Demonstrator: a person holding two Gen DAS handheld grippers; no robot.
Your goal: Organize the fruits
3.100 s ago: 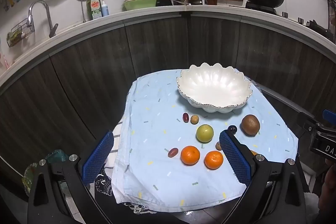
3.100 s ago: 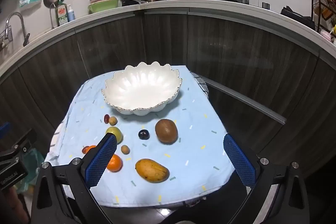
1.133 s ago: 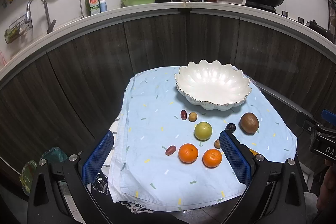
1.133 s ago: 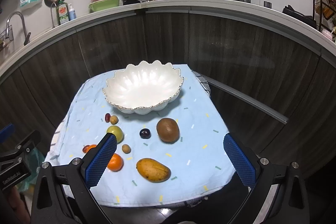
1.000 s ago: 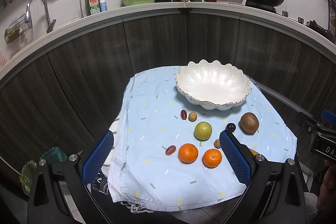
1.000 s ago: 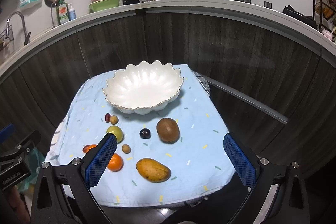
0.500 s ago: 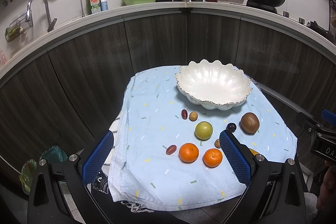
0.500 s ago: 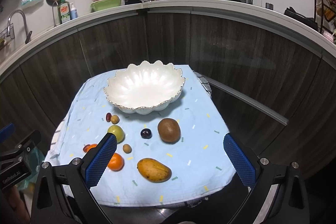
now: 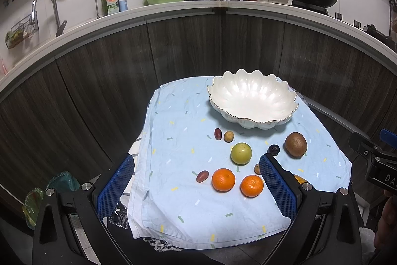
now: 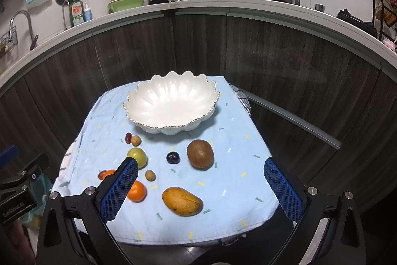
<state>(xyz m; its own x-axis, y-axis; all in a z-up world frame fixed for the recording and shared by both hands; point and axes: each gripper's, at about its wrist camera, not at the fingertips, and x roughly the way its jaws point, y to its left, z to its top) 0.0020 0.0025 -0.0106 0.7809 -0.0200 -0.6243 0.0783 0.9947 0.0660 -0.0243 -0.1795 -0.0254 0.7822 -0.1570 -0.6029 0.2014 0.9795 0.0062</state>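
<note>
Left wrist view barely shifts from earlier, left gripper wide open, empty, above smooth oranges on wrinkled blue cloth; right wrist view likewise unchanged, right gripper gaping, empty, over mango, fuzzy kiwi, glossy scalloped white bowl behind.

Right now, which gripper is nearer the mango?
Right. The right gripper hangs open with the mango between its fingers; the left gripper is over the oranges, mango behind its right finger.
</note>
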